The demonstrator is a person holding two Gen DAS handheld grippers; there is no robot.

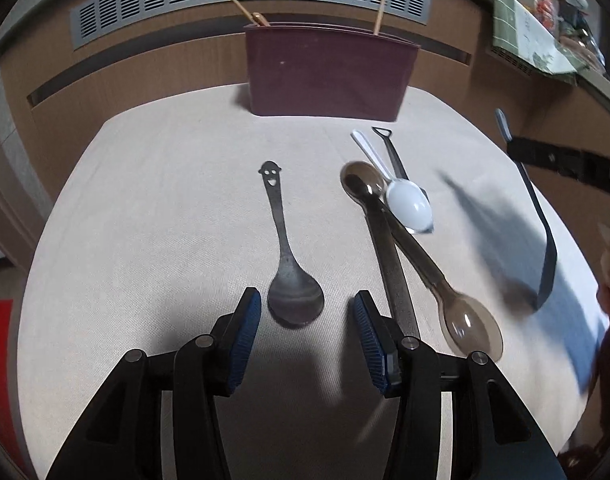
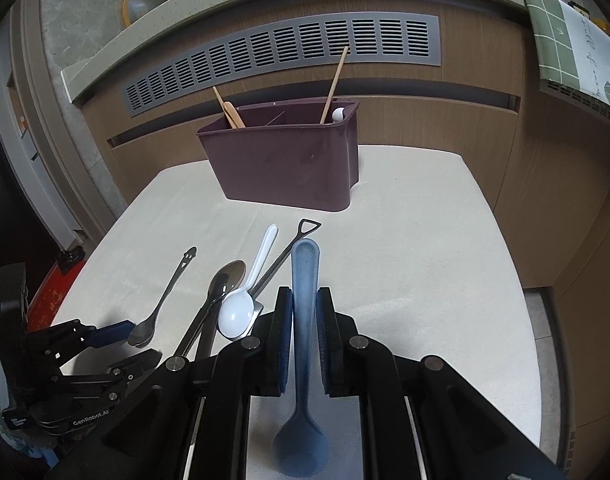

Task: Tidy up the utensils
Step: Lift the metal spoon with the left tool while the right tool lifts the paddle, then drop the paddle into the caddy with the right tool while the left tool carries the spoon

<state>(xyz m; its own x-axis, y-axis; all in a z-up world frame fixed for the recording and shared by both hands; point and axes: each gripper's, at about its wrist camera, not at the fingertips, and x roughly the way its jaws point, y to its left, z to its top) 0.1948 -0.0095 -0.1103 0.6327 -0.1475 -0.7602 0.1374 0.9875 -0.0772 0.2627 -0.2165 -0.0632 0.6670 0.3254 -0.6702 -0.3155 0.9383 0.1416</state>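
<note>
My right gripper (image 2: 304, 300) is shut on a blue spoon (image 2: 303, 344), handle pointing forward, bowl hanging near the camera; it also shows in the left wrist view (image 1: 545, 248) held above the table. My left gripper (image 1: 307, 308) is open, its fingertips either side of the bowl of a dark metal smiley-handled spoon (image 1: 289, 280). To the right lie a translucent brown spoon (image 1: 425, 264), a white plastic spoon (image 1: 405, 200), a dark flat utensil (image 1: 391, 264) and a black-handled tool (image 1: 393, 152). A maroon utensil holder (image 2: 289, 160) stands at the table's far side.
The holder contains wooden sticks (image 2: 335, 80) and a white item (image 2: 338, 113). The table has a beige cloth (image 2: 425, 260). A wooden wall with a grey vent (image 2: 285, 52) rises behind. A green checked cloth (image 2: 565, 40) hangs at right.
</note>
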